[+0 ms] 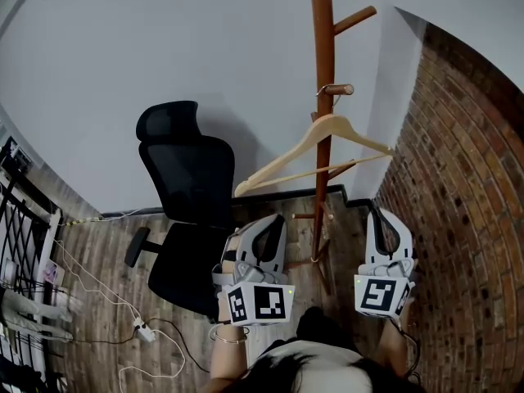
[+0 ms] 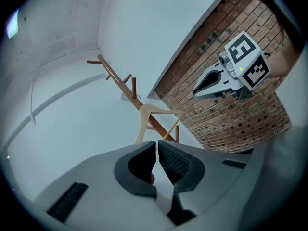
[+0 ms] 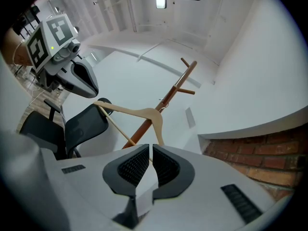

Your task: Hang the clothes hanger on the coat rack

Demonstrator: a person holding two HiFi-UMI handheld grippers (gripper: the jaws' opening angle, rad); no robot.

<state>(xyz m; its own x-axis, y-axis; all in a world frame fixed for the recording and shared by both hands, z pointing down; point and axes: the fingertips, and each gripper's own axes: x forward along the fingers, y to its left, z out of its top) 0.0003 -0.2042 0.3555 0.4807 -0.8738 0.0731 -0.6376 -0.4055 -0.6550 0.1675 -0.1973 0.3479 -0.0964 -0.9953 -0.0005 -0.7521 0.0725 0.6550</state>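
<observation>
The clothes hanger (image 1: 327, 124) hangs by its hook on a peg of the coat rack (image 1: 322, 39), and facing the rack, left gripper (image 2: 156, 143) and right gripper (image 3: 150, 147) hold their jaws clenched, empty.

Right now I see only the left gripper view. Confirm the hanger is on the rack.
Observer: In the head view the hanger hangs by its hook over a peg of the rack.
Operator: Report the right gripper.
Observer: Its own view shows the jaws almost together, with nothing between them.
Operator: Name what stands left of the rack in the head view.
Observer: A black chair, on the floor by the wall.
</observation>
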